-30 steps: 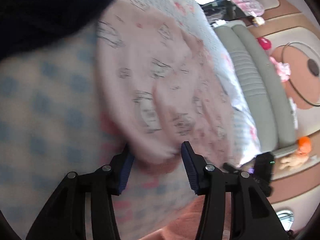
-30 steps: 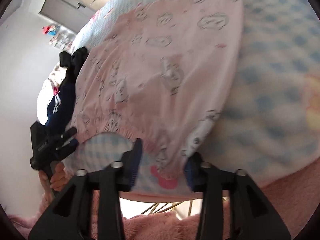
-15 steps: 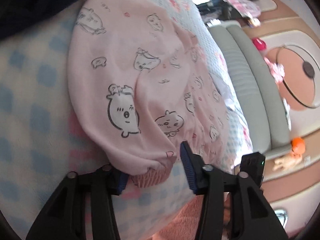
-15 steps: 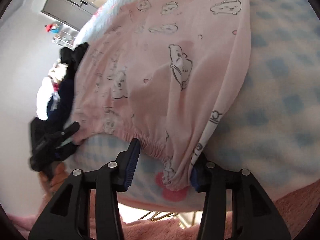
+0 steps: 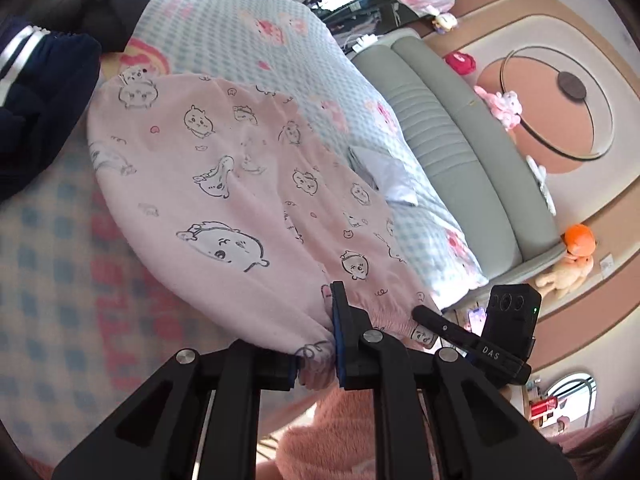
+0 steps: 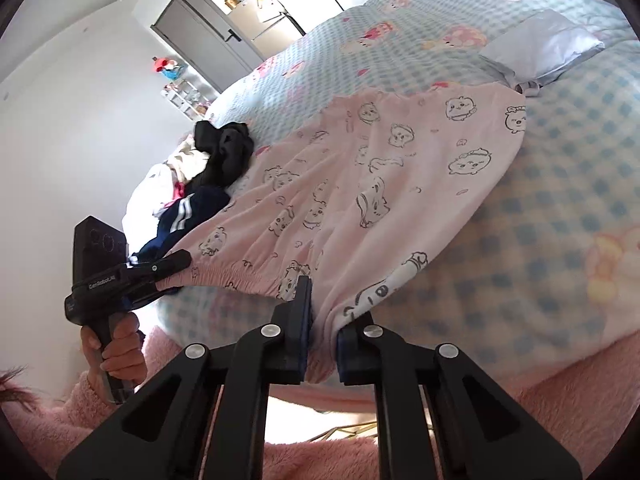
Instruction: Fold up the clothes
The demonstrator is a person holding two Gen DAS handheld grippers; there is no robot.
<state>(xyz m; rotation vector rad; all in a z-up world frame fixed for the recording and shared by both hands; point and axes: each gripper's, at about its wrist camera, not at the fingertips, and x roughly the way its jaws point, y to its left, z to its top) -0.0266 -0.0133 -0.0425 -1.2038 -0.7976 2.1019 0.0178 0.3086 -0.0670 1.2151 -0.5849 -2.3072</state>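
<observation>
Left wrist view shows the left tongs [image 5: 316, 354], jaws just closed, pinching one waistband corner of the pink printed garment [image 5: 224, 184] spread on the checked bed [image 5: 280, 32], while the right tongs [image 6: 322, 354] likewise clamp the other corner.

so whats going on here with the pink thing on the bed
A person is folding clothes on a bed with a handheld gripper in each hand. The left gripper and right gripper have just closed on the elastic edge of the pink pyjama piece, one near each end. The rest of it lies spread on the checked blanket. A pile of dark clothes waits beside it.
</observation>
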